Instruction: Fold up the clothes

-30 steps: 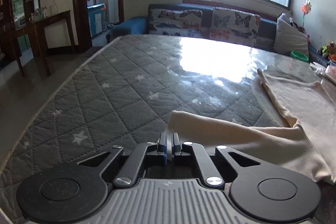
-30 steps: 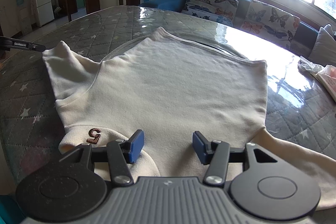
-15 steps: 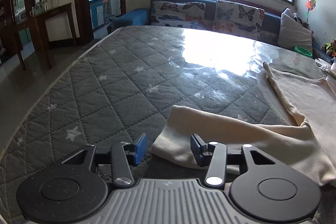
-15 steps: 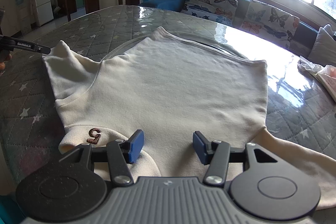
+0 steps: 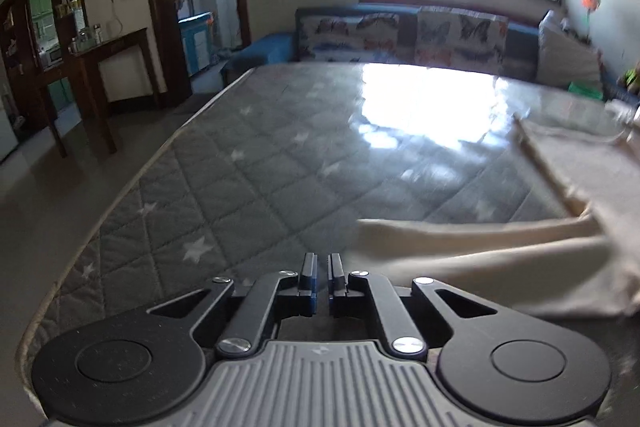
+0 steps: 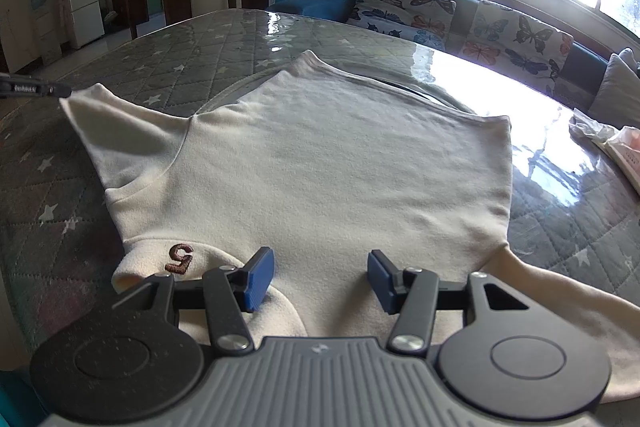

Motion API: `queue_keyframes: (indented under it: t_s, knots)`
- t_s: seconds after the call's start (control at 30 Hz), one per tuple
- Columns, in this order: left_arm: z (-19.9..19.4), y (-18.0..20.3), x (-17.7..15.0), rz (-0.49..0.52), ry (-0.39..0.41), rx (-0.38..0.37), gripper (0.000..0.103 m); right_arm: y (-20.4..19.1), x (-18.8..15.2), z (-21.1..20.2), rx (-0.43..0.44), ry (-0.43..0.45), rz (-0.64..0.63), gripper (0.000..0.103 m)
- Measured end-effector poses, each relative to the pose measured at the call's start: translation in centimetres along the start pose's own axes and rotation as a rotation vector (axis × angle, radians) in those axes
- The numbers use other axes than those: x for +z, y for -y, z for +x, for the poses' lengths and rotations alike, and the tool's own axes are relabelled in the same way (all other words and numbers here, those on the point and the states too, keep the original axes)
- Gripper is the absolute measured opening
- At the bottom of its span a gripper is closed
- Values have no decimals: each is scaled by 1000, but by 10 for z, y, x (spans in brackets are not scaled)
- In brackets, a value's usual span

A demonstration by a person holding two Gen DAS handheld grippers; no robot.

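Trainee: Sleeve fold is the step in hand, I take it. Where does everything sit?

Instructor: The cream sweater (image 6: 340, 167) lies flat on the quilted grey worktop (image 5: 280, 155), collar (image 6: 148, 259) nearest the right claw (image 6: 320, 279) and hem at the far side. Both sleeves are spread outward: the left sleeve (image 5: 480, 267) to the left, the right sleeve (image 6: 560, 299) trailing off to the right.

Trainee: And the claws?

Instructor: The right claw is spread wide and hangs over the collar, just beside the embroidered brown mark (image 6: 181, 259). It grips nothing. The left claw (image 5: 322, 267) has its fingers pressed almost together, with a thin gap between them. The cuff starts just to their right. No cloth shows between the pads, and the left view is blurred, so a grip on the cuff cannot be confirmed.

Trainee: How should the fold be done?

Instructor: Verify the pinch first. If the cuff is not caught, spread the fingers, slide one pad under the cuff edge and close on both layers. Then carry the cuff across the chest, low over the cloth, so the sleeve creases along the shoulder seam. I would lower the right claw onto the shoulder to pin the body while the sleeve travels.

Trainee: Main risk?

Instructor: Probably drag. The worktop looks glossy, so an unpinned sweater may slide with the sleeve.
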State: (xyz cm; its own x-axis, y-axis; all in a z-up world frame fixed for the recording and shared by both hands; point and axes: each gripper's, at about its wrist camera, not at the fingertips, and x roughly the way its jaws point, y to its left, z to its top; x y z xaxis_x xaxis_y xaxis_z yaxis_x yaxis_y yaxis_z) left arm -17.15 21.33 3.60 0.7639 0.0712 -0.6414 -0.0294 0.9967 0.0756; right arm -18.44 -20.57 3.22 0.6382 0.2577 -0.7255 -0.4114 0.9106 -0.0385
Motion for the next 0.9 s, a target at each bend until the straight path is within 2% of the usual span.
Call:
queue_keyframes:
  t_s: [0.13,0.23,0.4,0.5,0.7,0.77,0.9]
  knots:
    - [-1,0,3,-32,3,26,12,0,0,-1,0,0,-3,53]
    - [-6,15,10,-17,36,-32,12,-1,0,-1,0,-1,-7,53]
    - [16,52,20,73,10,-100,12,-1,1,1,-1,-1,-3,54]
    - [37,60,21,93,-23,-70,13,-2,1,0,-2,-2,-7,54]
    - [50,53,24,139,1,33,15,0,1,1,-2,-4,-10,58]
    - [51,50,26,142,-1,36,21,-1,1,0,-2,-3,-11,58]
    - [50,52,26,149,-2,40,23,-1,4,-3,6,13,-12,59]
